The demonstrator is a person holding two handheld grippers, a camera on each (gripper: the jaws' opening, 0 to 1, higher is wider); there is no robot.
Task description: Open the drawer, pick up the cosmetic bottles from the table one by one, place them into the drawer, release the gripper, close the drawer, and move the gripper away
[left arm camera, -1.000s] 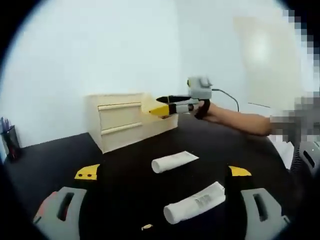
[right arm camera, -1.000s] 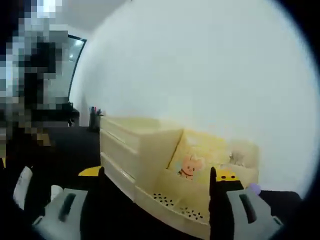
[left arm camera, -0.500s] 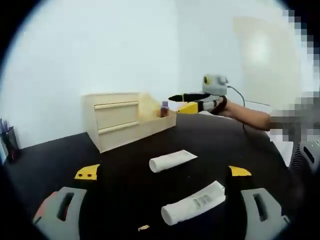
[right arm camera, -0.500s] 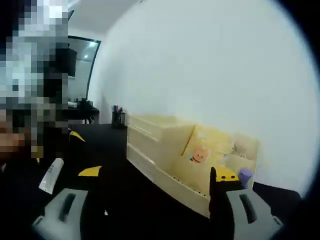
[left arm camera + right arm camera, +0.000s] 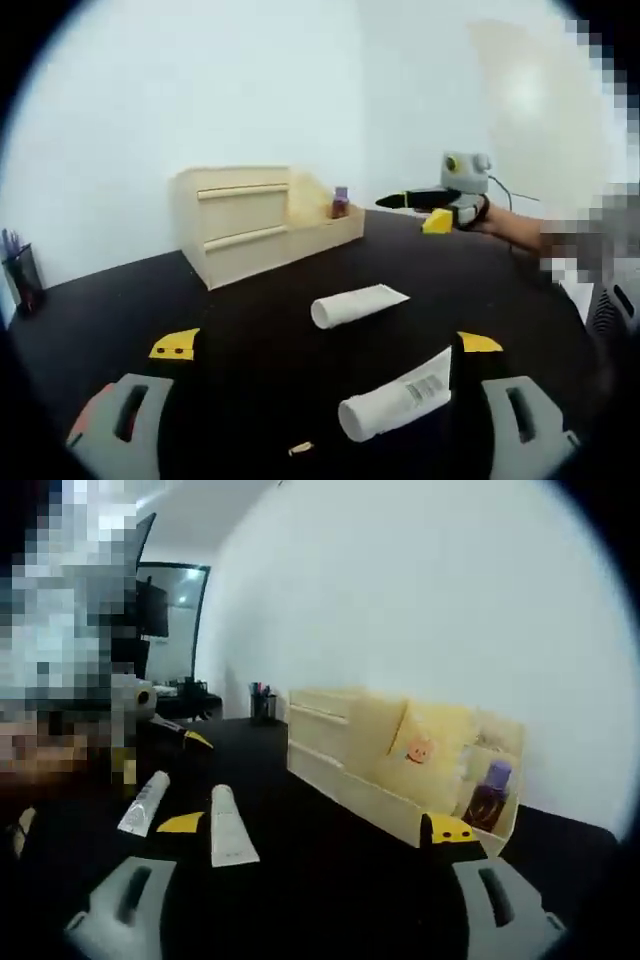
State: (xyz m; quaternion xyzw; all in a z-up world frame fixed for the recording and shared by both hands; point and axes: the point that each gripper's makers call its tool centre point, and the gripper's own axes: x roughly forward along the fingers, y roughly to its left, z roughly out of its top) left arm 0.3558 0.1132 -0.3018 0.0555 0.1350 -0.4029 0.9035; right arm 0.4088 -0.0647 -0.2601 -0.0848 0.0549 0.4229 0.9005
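Two white tubes lie on the black bench (image 5: 250, 330): one (image 5: 358, 305) nearer the drawer unit, the other (image 5: 396, 395) closer to the camera. In the right gripper view the same two tubes show side by side, one (image 5: 228, 827) beside the other (image 5: 144, 802).

One wooden drawer unit (image 5: 240, 225) stands at the back of the bench; two closed drawer fronts can be counted on it, and one drawer (image 5: 325, 225) is pulled open.

One small bottle (image 5: 340, 202) with a purple cap stands in the open drawer; it appears again in the right gripper view (image 5: 487, 795).

One pen holder (image 5: 20, 275) stands at the bench's edge.

One small pale scrap (image 5: 298, 449) lies on the bench.

Two hand-held grippers: the left (image 5: 325, 345) and the right (image 5: 315, 828).
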